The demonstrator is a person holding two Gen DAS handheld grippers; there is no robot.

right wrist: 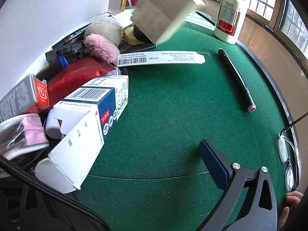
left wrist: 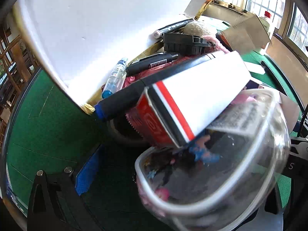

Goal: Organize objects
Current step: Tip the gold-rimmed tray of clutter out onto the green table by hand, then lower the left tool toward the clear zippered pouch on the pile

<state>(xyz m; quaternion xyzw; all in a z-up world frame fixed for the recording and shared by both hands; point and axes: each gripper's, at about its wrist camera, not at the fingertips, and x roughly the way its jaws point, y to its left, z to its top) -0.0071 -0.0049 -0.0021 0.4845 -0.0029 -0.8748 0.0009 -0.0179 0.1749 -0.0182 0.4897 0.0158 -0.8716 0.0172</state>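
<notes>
The left view shows a clear plastic tub (left wrist: 211,173) held close between the left hand-held gripper (left wrist: 173,192) fingers, under a red-and-white box (left wrist: 192,100). Only the right view shows a black pen (right wrist: 236,79) and glasses (right wrist: 287,161) on the green tabletop (right wrist: 173,115); the right hand-held gripper (right wrist: 134,165) stands open, empty.

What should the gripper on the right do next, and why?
Probably reach for the black pen. It lies alone on the green table, apart from the pile, and the right gripper looks open and empty, with only one blue-padded finger in view.
</notes>
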